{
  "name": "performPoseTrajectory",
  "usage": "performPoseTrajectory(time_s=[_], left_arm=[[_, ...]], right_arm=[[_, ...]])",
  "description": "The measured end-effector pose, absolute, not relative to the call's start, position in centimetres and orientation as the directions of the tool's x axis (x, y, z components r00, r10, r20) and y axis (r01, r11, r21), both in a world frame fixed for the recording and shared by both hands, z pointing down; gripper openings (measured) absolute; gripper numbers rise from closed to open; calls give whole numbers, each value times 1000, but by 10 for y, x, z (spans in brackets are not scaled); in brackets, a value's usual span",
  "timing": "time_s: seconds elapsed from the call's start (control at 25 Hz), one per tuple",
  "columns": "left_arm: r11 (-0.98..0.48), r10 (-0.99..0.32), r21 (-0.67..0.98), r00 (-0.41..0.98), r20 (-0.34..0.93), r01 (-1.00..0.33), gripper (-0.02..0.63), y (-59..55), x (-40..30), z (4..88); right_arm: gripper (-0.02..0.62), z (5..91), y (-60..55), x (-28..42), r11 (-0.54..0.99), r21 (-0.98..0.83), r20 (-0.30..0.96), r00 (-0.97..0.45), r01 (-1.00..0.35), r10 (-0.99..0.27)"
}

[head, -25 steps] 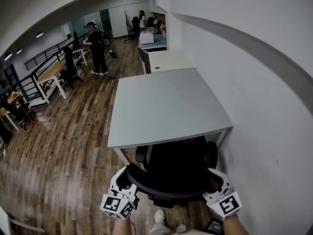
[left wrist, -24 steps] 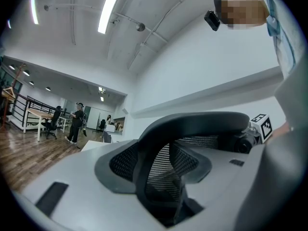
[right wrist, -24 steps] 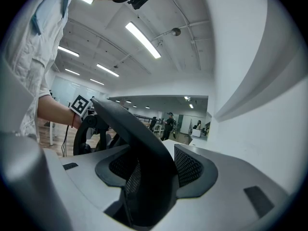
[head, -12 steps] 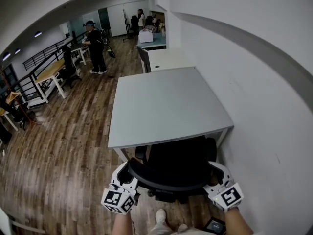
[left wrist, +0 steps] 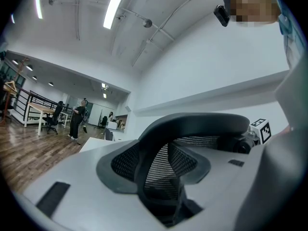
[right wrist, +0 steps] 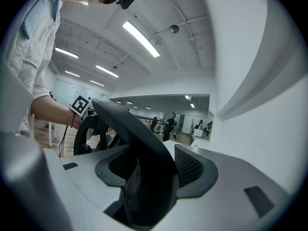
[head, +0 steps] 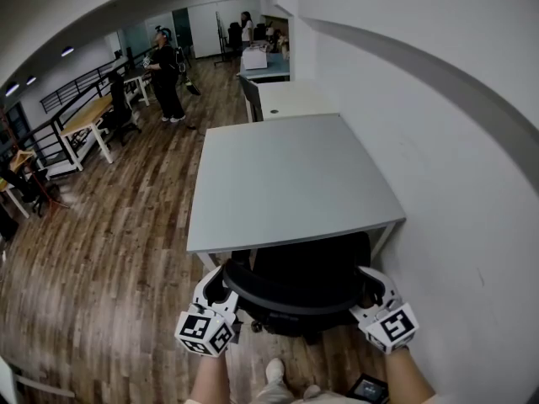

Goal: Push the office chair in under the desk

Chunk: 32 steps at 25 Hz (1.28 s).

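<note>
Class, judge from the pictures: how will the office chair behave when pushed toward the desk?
The office chair probably rolls easily over the smooth wooden floor. Its mesh backrest may flex or recline slightly. Pushed unevenly, it might swivel off line.

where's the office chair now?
Head view, bottom centre: office chair partly tucked under the grey desk at its near edge, beside the white wall on the right.

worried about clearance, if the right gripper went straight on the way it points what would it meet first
The chair backrest rim: it already sits between the jaws of the right gripper. Past it, probably the desk edge.
</note>
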State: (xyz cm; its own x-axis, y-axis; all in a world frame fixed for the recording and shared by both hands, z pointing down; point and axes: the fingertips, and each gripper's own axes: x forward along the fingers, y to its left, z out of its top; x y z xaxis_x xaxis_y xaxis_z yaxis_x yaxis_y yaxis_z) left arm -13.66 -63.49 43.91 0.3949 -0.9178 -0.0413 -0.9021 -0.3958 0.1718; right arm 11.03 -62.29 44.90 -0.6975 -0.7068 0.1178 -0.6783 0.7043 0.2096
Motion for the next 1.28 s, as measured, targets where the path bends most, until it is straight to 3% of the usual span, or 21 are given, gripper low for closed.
performPoseTrajectory(time_s=[1.28], left_arm=[[-378, -925, 193, 380, -30, -905, 183, -729, -166, 438]], right_arm=[[249, 449, -740, 82, 717, 179, 102, -712, -674, -695]])
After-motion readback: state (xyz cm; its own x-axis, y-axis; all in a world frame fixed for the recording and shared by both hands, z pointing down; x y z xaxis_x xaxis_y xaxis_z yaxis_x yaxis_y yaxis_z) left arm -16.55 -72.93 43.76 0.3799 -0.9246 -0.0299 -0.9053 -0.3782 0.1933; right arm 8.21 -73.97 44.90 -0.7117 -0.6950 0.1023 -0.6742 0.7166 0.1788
